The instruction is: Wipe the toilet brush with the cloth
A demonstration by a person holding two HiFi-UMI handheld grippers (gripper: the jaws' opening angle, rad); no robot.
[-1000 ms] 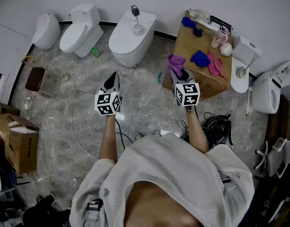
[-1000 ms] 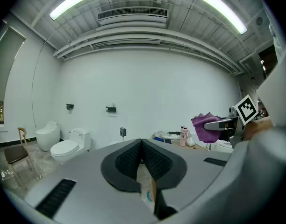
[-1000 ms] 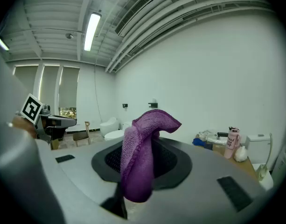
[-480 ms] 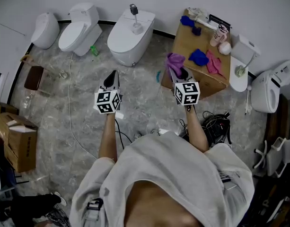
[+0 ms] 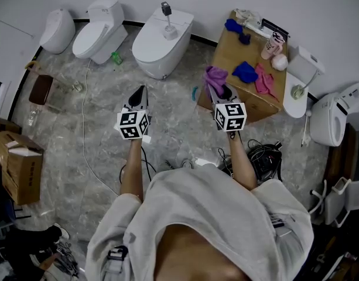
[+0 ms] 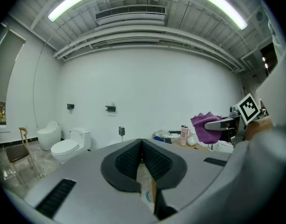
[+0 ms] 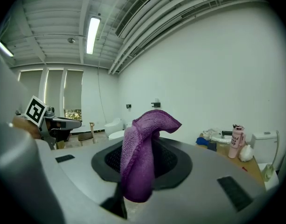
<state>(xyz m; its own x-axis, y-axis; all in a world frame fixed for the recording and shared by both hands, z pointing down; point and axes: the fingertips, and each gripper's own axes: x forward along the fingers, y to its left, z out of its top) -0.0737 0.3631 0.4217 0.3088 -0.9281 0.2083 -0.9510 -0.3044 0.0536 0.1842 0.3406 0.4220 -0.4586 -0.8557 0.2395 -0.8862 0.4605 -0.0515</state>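
The toilet brush [image 5: 167, 17] stands upright in its white holder on the closed lid of the middle toilet [image 5: 159, 48], far ahead of both grippers; its dark handle top [image 6: 121, 131] is small in the left gripper view. My right gripper [image 5: 218, 88] is shut on a purple cloth [image 5: 215, 76] that bunches up over its jaws [image 7: 143, 157]. My left gripper [image 5: 140, 93] is shut with nothing between its jaws [image 6: 142, 146]. Both are held side by side above the marble floor, pointing toward the back wall.
A cardboard box [image 5: 238, 60] to the right holds blue and pink cloths and a pink bottle [image 5: 270, 44]. More toilets stand at left [image 5: 100, 31] and right [image 5: 337, 113]. A cable [image 5: 85, 127] runs over the floor. Cardboard boxes [image 5: 21, 168] sit far left.
The head view has shifted slightly, with the toilets a little higher in frame. Both grippers keep the same pose and the purple cloth stays in the right one.
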